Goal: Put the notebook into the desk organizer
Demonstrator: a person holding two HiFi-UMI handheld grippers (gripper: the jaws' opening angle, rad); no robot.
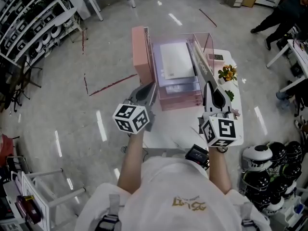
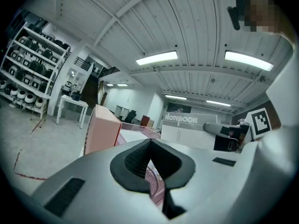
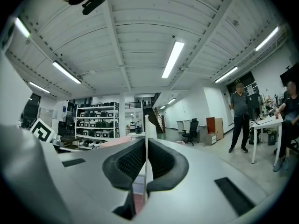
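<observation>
Notebook [image 1: 201, 66]: upright on its edge along the right side of the pink desk organizer [image 1: 180, 102]; whether its lower edge is inside cannot be told.
Right gripper [image 3: 145, 148]: fingers clenched on the notebook's near end, which is pinched thin between the pads.
Left gripper [image 2: 149, 146]: fingers closed together with nothing between them, near the desk organizer's front left, apart from the notebook.
Worktop [image 1: 238, 114]: white, carries the desk organizer.

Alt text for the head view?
Seen from above, the person's right tongs grip a grey notebook on edge at the right side of a pink desk organizer on a white table. The left tongs, shut and empty, sit at the organizer's near left corner.
</observation>
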